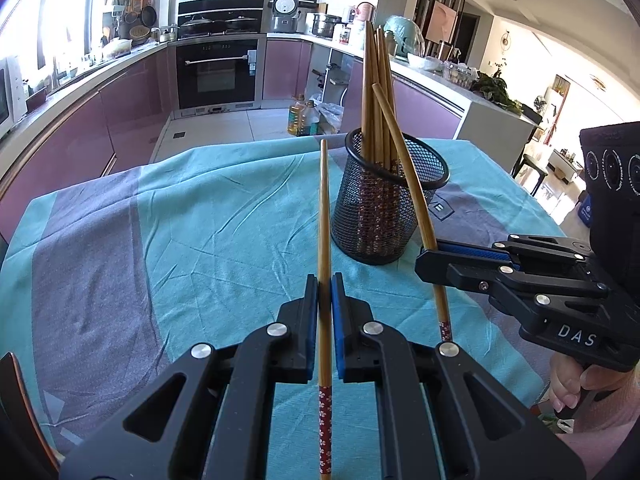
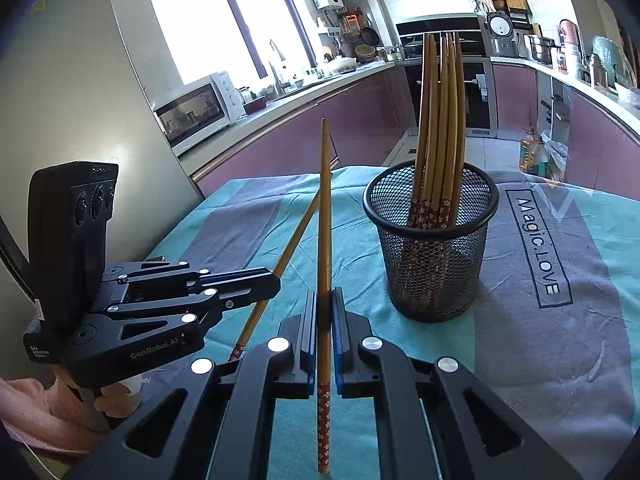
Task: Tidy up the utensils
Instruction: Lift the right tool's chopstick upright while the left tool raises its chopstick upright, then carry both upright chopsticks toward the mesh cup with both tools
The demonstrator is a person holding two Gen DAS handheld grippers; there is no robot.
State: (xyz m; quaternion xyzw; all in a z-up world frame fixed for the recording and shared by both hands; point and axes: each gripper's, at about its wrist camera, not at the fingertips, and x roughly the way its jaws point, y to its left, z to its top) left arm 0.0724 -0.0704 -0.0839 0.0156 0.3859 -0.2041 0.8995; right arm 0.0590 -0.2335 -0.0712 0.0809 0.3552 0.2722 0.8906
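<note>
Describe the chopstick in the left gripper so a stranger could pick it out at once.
Start at the table's teal and grey cloth, then the black mesh cup of upright chopsticks. Nearer than the cup, the left gripper clamps one wooden chopstick. Unlike the right gripper's chopstick, its tip stands free, not crossing the cup.

Hard daylight from the window point(image 2: 224, 24) beyond the fingertips blows out to white glare, the fisheye bends and darkens the edges, and everything nearby stays sharp.
</note>
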